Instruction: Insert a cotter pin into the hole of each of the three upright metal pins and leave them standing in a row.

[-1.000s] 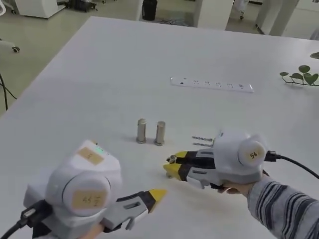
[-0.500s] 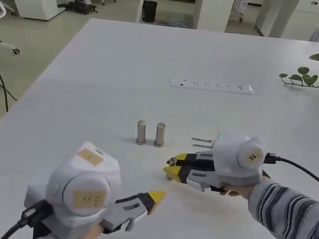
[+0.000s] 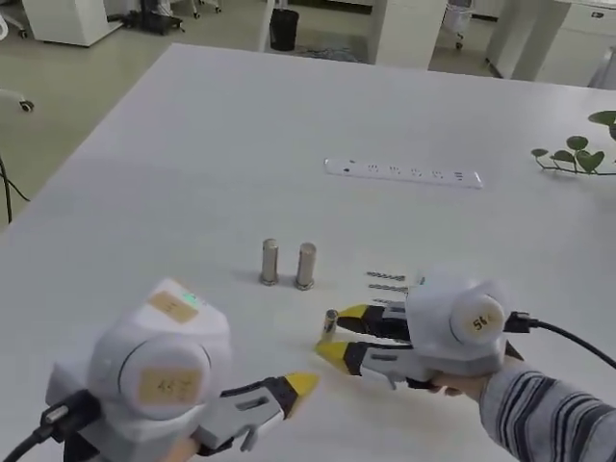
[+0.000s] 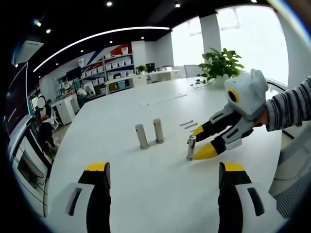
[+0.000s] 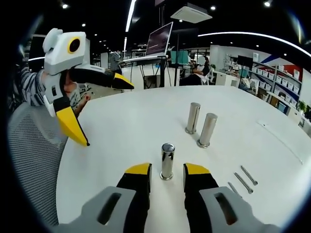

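Note:
Two upright metal pins stand side by side on the white table. A third pin stands upright nearer me, between the jaws of my right gripper. In the right gripper view that pin has a small gap to each yellow jaw, so my right gripper is open around it. A few cotter pins lie flat just behind this gripper. My left gripper hovers at the near left, open and with nothing in it.
A white power strip lies across the table beyond the pins. A potted plant's leaves reach in at the far right. Office desks and shelves stand past the table's far edge.
My right gripper has drawn slightly nearer to me, and the third pin now stands plainly upright between its jaws. The left gripper has hardly moved.

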A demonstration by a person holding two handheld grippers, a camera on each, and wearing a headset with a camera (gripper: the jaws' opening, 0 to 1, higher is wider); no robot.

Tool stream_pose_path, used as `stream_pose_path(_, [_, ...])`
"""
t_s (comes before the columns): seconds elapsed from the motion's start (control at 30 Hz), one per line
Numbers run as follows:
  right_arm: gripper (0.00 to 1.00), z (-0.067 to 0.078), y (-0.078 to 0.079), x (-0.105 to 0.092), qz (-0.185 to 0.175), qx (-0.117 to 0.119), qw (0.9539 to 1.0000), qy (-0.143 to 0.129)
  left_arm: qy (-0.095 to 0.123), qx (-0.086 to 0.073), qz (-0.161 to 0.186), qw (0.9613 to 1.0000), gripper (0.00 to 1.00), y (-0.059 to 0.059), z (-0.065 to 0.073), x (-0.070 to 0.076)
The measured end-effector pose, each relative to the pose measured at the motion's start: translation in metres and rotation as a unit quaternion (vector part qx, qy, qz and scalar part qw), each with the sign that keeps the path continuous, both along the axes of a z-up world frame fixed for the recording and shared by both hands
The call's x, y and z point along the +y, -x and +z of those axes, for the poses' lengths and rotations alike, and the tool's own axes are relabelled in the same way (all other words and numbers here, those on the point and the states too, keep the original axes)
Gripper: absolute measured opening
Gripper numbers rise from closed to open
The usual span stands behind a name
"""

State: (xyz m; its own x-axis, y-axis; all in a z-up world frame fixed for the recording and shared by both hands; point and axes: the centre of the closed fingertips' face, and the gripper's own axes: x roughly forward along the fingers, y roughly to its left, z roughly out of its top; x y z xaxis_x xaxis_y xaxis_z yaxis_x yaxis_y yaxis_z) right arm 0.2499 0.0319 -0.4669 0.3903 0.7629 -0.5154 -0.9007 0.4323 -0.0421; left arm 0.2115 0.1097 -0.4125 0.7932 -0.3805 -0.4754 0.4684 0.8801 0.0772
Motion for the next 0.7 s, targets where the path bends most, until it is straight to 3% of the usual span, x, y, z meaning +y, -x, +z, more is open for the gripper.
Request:
stream_pose_path(0.3, [0.29,0.014,-0.008,-0.03,-0.02,-0.006,0.9997,0.012,0.006,-0.005,0.001,1.0,0.91,-0.001,0.003,-0.001])
stream_pose_path(0.4, [0.29,0.017,-0.015,-0.044,-0.029,-0.014,0.999,0.032,0.01,-0.004,0.001,0.9999,0.91,-0.002,0.003,-0.002])
stream_pose_path(0.6, [0.26,0.017,-0.032,-0.066,-0.048,-0.007,0.9968,0.064,0.015,-0.008,0.001,0.9998,0.91,-0.002,0.005,-0.003])
stream_pose_path(0.7, [0.25,0.011,-0.039,-0.079,-0.069,0.018,0.9925,0.099,0.015,-0.008,0.0,0.9999,0.91,-0.002,0.005,-0.003])
